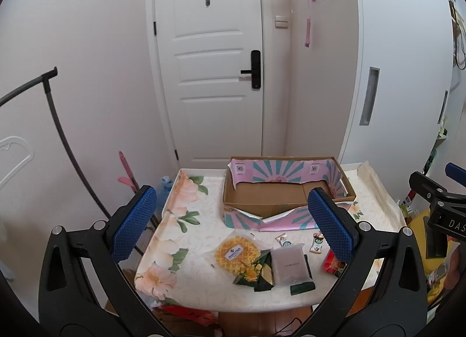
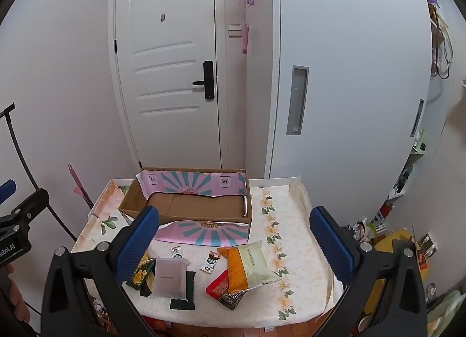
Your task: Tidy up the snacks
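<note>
- Both claws hung above the near edge of the table, jaws spread wide apart with nothing between the blue pads: the left claw (image 1: 233, 226) over the table's left half, the right claw (image 2: 233, 241) over its right half.
- Nearest on the flowered tablecloth (image 2: 294, 252) lay the snacks, in a loose row along the front edge.
- At the left, a yellow round snack pack (image 1: 236, 253) with a white label lay partly over a dark green and yellow packet (image 1: 260, 274).
- Beside it, a frosted grey pouch (image 2: 170, 277) rested on top of dark green wrappers (image 2: 186, 293), overlapping the green and yellow packet.
- Further right, a pale green and orange bag (image 2: 250, 264) lay tilted across a red packet (image 2: 218, 283), covering most of it.
- Just behind these, two small sachets (image 2: 210, 261) sat on the cloth between the grey pouch and the orange bag, near each other but apart.
- Behind the snacks stood an open cardboard box (image 2: 189, 206) with pink and teal sunburst flaps, its front flap folded down onto the cloth; only bare brown bottom showed inside.
- Right of the box, a strip of the cloth printed with yellow flowers ran toward the far edge.
- Beyond the table stood a white door (image 2: 171, 75) with a black handle, and to its right a white cupboard (image 2: 343, 89).
</note>
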